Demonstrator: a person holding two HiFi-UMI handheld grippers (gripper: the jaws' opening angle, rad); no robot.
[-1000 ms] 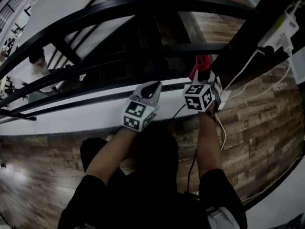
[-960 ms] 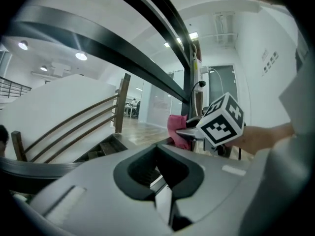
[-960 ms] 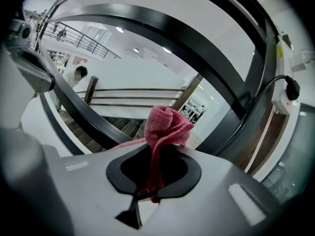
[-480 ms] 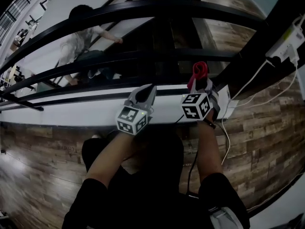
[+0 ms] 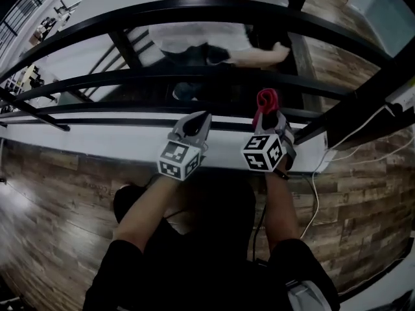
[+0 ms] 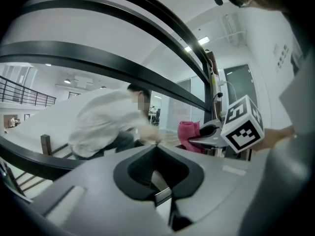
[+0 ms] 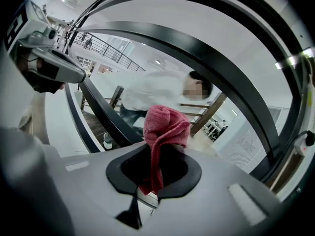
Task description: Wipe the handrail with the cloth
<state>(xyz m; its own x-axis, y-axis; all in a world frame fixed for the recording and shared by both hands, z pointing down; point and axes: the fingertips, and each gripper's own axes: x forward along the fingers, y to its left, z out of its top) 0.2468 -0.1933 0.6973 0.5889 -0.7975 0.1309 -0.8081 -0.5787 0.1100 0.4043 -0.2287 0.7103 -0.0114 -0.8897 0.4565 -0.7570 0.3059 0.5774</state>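
Observation:
The black handrail (image 5: 214, 8) arcs across the top of the head view, with two lower black rails (image 5: 194, 76) beneath it. A red cloth (image 5: 266, 100) sticks up from my right gripper (image 5: 269, 112), which is shut on it below the handrail and apart from it. In the right gripper view the cloth (image 7: 165, 127) bunches out of the shut jaws, with the handrail (image 7: 197, 48) beyond. My left gripper (image 5: 196, 123) is beside it to the left, shut and holding nothing. In the left gripper view its tips (image 6: 155, 146) meet, and the cloth (image 6: 189, 134) shows to the right.
A person in a white shirt (image 5: 201, 31) is on the stairs beyond the rails. A white ledge (image 5: 97, 144) runs under the lowest rail. White cables (image 5: 316, 193) and a black post (image 5: 363, 102) lie at the right on the wooden floor (image 5: 58, 193).
The person on the stairs has moved right and up behind the rails. Both grippers have stayed side by side below the rails, the right one still holding the cloth.

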